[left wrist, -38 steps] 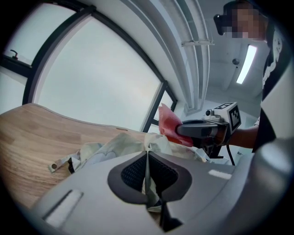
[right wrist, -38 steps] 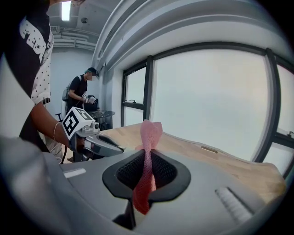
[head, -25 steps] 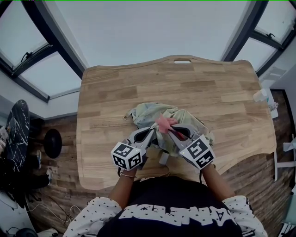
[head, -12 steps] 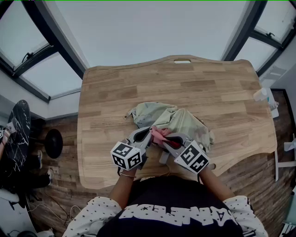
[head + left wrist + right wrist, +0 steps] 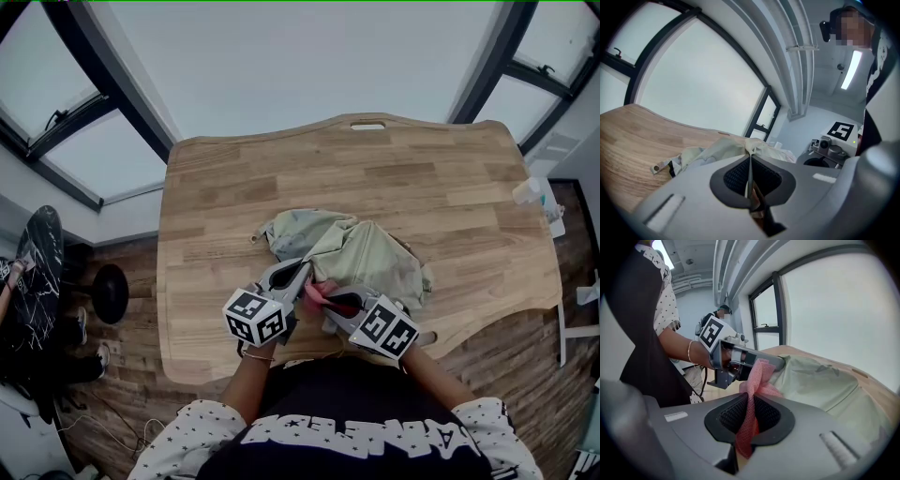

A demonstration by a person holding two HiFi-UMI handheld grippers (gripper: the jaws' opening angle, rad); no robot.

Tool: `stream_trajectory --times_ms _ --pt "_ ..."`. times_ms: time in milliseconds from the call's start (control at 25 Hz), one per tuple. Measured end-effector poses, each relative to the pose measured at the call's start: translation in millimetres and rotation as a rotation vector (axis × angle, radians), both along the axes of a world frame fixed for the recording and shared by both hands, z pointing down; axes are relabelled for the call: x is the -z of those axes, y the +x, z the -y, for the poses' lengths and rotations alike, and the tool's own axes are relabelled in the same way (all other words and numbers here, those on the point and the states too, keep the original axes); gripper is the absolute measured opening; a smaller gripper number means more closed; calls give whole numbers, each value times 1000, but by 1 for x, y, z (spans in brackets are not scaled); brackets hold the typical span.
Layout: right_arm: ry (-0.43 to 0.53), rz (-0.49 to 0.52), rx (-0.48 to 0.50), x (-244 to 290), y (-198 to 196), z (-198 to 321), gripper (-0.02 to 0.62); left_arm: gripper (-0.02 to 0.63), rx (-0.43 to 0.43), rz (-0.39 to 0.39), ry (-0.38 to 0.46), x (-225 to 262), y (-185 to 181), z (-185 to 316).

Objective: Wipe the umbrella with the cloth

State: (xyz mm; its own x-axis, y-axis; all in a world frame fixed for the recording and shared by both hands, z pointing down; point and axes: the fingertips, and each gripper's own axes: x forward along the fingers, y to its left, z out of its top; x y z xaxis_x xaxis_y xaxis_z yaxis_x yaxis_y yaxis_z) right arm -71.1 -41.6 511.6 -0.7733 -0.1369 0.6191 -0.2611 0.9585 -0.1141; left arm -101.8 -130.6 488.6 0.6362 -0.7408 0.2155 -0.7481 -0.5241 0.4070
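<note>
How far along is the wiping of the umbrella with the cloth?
Done: the left gripper is shut on a fold of the umbrella, the right gripper on the pink cloth. In hand: the cloth sits at the umbrella's near edge. Left: the rest of the crumpled canopy on the table; no wiped patch can be told.

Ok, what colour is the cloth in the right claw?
Pink, with a mesh weave; the cloth shows best in the right gripper view.
</note>
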Motion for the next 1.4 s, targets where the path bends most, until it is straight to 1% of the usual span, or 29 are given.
stream_trajectory --times_ms 240,400,560,760,920,1040,1160,1400 --pt "-11 58 -11 16 6 -2 46 3 -1 -2 0 -1 0 -1" --pt "29 109 -51 42 14 12 46 3 -1 -3 -1 -1 1 -2" --pt "120 144 -158 66 35 48 46 3 -3 -1 -1 -1 2 -2" --pt "186 137 -331 78 76 92 46 3 -8 1 0 0 2 -4" --pt "262 118 -407 87 96 120 46 3 -6 3 1 -1 2 -4" --pt "291 81 -456 83 111 136 46 3 -4 4 0 -1 2 -4" --pt "294 48 -467 73 115 144 46 3 -2 4 0 -1 2 -4" --pt "281 -17 -413 50 108 135 46 3 1 3 -3 -2 3 -5"
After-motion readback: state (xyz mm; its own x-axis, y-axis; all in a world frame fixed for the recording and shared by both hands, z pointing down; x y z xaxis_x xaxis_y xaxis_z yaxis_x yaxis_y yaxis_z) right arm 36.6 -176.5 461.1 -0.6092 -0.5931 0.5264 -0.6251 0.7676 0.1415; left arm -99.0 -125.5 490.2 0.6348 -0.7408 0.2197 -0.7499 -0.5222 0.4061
